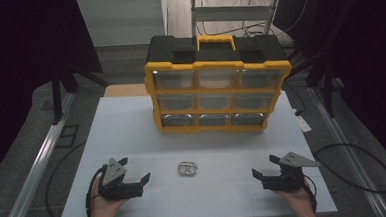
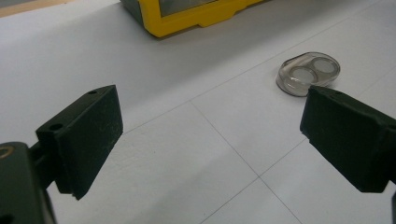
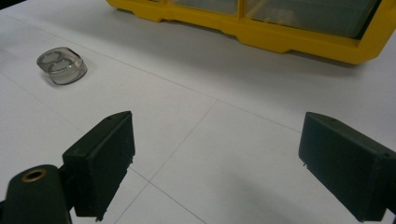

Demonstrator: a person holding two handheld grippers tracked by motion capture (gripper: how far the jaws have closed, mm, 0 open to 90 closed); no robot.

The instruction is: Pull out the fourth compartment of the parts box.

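The left tool [image 1: 134, 179] rests on the white bench [image 1: 121, 122] near the front-left corner, held in the person's left hand [image 1: 103, 203], with both jaws spread wide and nothing between them. The right tool [image 1: 265, 169] rests near the front-right corner in the right hand [image 1: 298, 195], its jaws likewise released and empty. Both tools point inward toward the middle of the bench. The small clear plastic case [image 1: 187, 169] lies flat on the bench between the two tools, close to the front edge and roughly midway between the left and right edges, well apart from either tool. In the left gripper view the case [image 2: 308, 72] appears beyond the tip of one jaw, and two round pale items sit side by side inside it; their exact nature cannot be determined, though they may be small discs. In the right gripper view the case [image 3: 61, 65] lies far off to one side on bare bench surface. A yellow and black drawer organizer [image 1: 218, 82] stands upright toward the rear edge of the bench, its front facing the person, with three rows of three translucent drawers, all closed. A black and yellow carry handle [image 1: 216, 41] sits on its top.
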